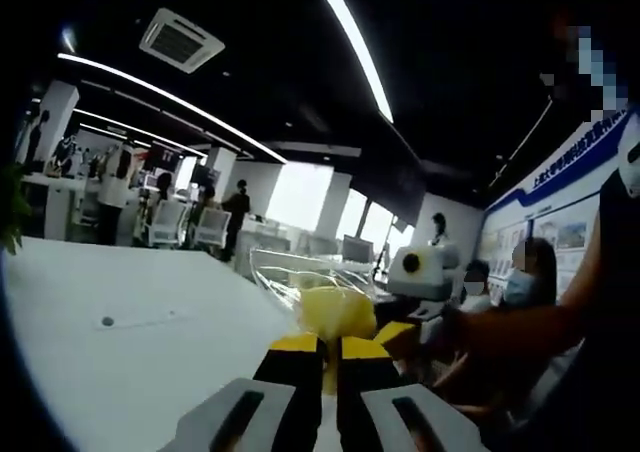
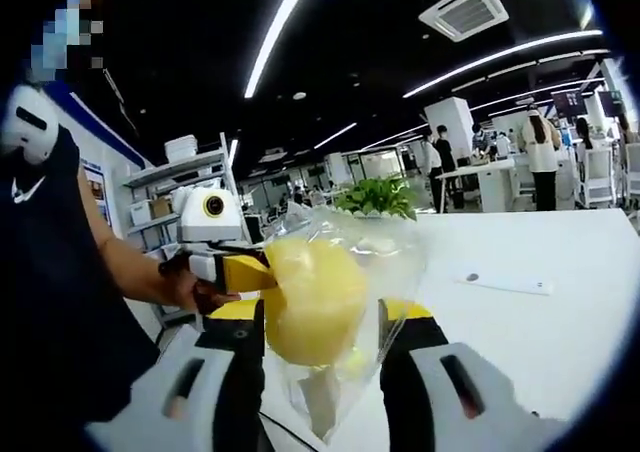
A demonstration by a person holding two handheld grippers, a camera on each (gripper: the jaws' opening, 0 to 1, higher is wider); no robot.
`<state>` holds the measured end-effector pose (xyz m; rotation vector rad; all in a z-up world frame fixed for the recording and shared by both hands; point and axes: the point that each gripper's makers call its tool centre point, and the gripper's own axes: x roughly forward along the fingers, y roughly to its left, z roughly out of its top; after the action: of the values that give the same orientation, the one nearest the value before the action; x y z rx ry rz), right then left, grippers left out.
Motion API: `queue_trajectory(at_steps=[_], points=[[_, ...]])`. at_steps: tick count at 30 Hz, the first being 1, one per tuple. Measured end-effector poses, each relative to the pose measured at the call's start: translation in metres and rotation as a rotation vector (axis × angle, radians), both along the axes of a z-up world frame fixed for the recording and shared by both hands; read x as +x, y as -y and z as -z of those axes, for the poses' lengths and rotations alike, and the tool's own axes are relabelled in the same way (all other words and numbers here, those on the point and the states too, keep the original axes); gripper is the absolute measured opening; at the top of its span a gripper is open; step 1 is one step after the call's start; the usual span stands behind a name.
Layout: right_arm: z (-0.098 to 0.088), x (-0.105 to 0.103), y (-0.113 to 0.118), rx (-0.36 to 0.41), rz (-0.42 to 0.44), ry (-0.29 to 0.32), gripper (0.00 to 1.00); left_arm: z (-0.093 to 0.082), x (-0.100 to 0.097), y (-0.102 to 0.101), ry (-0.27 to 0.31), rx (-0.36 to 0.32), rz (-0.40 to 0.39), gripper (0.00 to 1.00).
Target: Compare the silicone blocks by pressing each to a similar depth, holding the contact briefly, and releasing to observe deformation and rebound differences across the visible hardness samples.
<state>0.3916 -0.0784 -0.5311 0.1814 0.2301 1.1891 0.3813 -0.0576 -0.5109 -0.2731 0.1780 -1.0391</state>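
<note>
Yellow silicone block [image 2: 312, 310] in clear bag [image 2: 345, 372], roundish, axis unclear, clamped between right gripper [image 2: 325, 337] jaws; left gripper [image 1: 322, 357] pinches its edge

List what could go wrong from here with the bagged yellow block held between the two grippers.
1. The clear plastic bag is slick and loose around the yellow block; the block may slip or twist between the right gripper fingers.
2. The left gripper pinches the bag edge while held above the white table; opposing pulls could tear the plastic or drop the block.
</note>
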Motion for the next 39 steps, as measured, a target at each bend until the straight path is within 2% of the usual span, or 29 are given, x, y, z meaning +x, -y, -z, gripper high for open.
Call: queue_trajectory(at_steps=[2, 12, 15, 17, 20, 28, 29, 32, 34, 36, 39], points=[[0.002, -0.001, -0.001, -0.007, -0.006, -0.004, 0.32, 0.001, 0.000, 0.000, -0.003, -0.003, -0.001, 0.01], [0.000, -0.001, -0.003, 0.007, -0.013, -0.023, 0.30, 0.000, -0.001, -0.004, -0.017, -0.022, -0.003, 0.01], [0.001, -0.004, -0.005, 0.000, -0.030, -0.055, 0.21, 0.002, -0.002, -0.004, -0.010, -0.008, 0.003, 0.01], [0.001, -0.007, -0.007, -0.010, -0.040, -0.031, 0.18, 0.003, -0.003, -0.004, -0.018, -0.009, 0.006, 0.01], [0.001, -0.008, -0.007, -0.014, -0.043, -0.027, 0.15, 0.004, -0.003, -0.005, -0.023, -0.010, 0.007, 0.01], [-0.001, -0.008, -0.008, -0.034, -0.039, -0.013, 0.09, 0.003, -0.001, -0.006, -0.002, 0.023, 0.000, 0.01], [-0.002, -0.008, -0.008, -0.038, -0.039, -0.017, 0.08, 0.003, -0.001, -0.006, 0.001, 0.027, 0.001, 0.02], [-0.003, -0.011, -0.008, -0.050, -0.039, -0.083, 0.03, 0.003, -0.002, -0.006, 0.000, 0.024, 0.004, 0.02], [-0.002, -0.013, -0.009, -0.076, -0.048, -0.029, 0.01, 0.004, -0.003, -0.006, -0.003, 0.027, 0.006, 0.02], [0.000, -0.014, -0.009, -0.100, -0.040, -0.063, 0.00, 0.007, -0.003, -0.007, -0.008, 0.035, 0.006, 0.03], [-0.002, -0.013, -0.010, -0.091, -0.047, -0.031, 0.00, 0.006, -0.002, -0.008, -0.006, 0.027, 0.007, 0.03]])
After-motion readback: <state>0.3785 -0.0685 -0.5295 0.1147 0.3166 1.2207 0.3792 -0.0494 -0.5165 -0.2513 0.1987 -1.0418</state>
